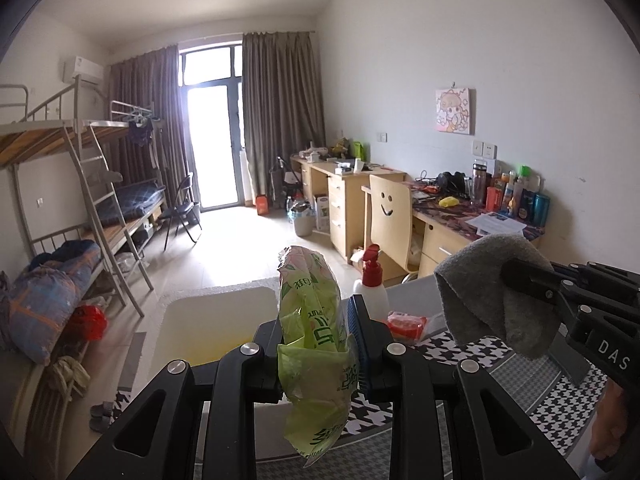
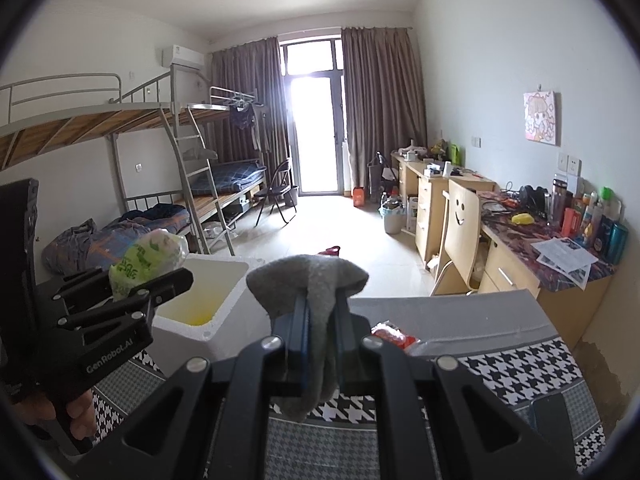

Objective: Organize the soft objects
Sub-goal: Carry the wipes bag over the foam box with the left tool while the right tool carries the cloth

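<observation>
Both tongs are loaded: the left gripper (image 1: 316,344) clenches a green plastic packet (image 1: 310,320) and the right gripper (image 2: 320,320) pinches a grey cloth (image 2: 312,284), both lifted above the patterned table (image 2: 520,364). Nothing seems stored yet, I judge; the white foam box (image 2: 224,292) waits open just ahead of the left tongs. A red packet (image 2: 394,334) lies just beyond the right tongs and a spray bottle (image 1: 372,280) stands near, neither blocking the way.

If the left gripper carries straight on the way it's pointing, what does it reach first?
Most likely the white foam box: the left gripper, shut on the green plastic packet, points slightly downward toward the box's open top. Depth is hard to judge through the fisheye, so it might pass just over the rim.
</observation>
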